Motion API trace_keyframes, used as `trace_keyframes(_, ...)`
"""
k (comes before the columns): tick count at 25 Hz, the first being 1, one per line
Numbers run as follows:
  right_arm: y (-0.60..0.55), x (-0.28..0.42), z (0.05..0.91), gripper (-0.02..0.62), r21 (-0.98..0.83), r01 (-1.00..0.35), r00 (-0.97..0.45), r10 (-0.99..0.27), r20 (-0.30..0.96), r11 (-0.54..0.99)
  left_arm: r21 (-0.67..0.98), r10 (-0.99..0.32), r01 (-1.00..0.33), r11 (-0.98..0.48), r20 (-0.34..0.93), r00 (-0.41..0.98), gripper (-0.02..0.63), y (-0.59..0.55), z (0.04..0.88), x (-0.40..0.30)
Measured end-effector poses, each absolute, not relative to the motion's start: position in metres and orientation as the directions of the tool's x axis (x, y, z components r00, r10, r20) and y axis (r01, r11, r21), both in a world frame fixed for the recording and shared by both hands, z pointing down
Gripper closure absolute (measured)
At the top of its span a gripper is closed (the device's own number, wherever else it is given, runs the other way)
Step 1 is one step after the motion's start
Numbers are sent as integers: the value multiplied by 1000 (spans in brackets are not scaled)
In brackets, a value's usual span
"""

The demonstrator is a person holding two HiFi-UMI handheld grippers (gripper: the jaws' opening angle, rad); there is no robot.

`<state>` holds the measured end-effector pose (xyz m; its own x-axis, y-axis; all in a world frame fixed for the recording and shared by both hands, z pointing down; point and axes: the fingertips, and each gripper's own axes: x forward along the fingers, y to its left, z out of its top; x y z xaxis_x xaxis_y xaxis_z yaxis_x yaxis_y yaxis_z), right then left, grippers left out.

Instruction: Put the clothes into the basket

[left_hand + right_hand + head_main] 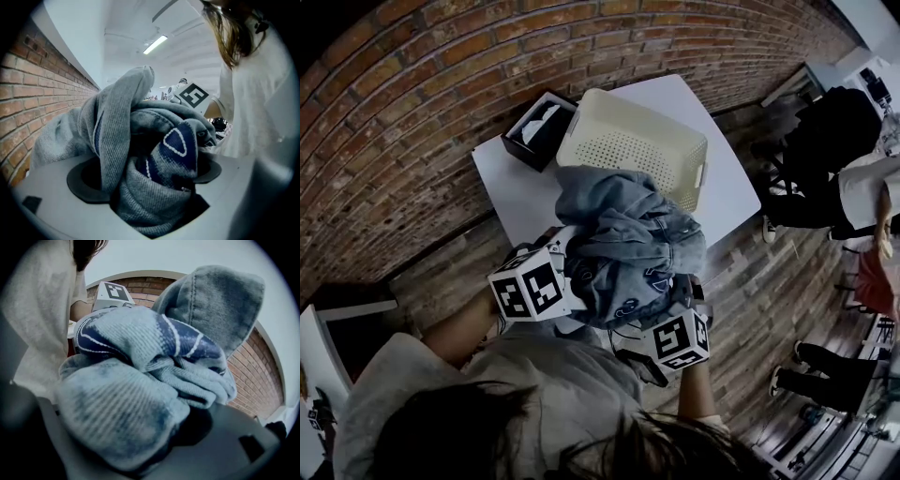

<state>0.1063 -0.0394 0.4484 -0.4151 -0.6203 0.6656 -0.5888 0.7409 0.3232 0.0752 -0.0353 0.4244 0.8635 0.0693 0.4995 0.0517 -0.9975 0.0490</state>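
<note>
Your head camera looks steeply down on the table (511, 187), with the basket (628, 141) at 12 o'clock. Both gripper cameras sit hard against the clothes (140, 150). They face each other across them, each catching the opposite marker cube (193, 95).

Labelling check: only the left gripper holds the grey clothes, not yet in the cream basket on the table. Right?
No: the right gripper grips the clothes too, per the right gripper view, alongside the left gripper. The basket and table stand.
</note>
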Motion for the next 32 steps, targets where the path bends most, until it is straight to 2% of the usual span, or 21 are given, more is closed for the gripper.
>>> trace_keyframes(20,-124,135,344,265,571,-524,-363,-773,521,631,-228,-92,2,-974,400,912,100,-112,323,102)
trace_keyframes(32,-205,159,330,265,624,-527,-328,-816,476,577,-306,-139,-21,-952,371,918,100,-191,310,125)
